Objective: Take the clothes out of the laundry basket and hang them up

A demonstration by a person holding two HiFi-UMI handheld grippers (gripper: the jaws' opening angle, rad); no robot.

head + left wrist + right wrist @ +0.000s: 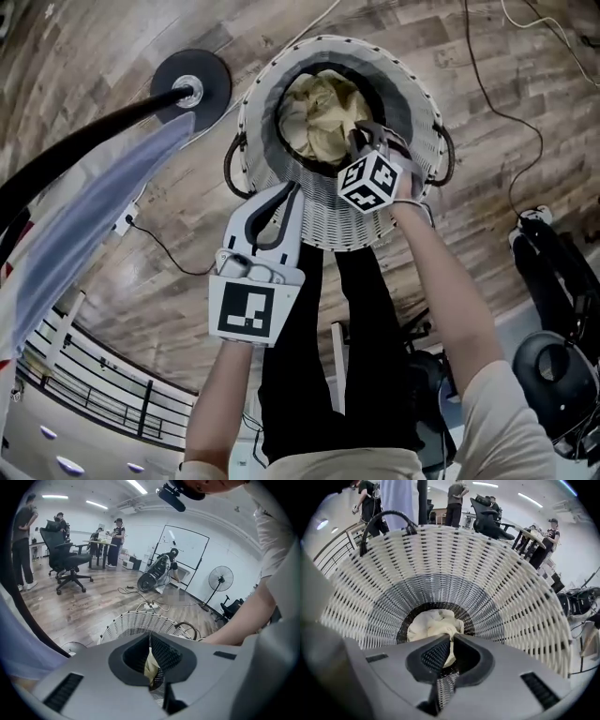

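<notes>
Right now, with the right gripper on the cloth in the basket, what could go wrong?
1. The right gripper pinches only a narrow fold of the cream cloth; most of it lies bunched in the basket, so it may slip out when lifted.
2. The cloth could drag on the woven wall and tip the basket.
3. Cables cross the floor nearby: a trip hazard on the way to the rack.

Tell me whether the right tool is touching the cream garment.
Touching: the right gripper view shows the right tool shut on a fold of the cream garment in the laundry basket.
</notes>
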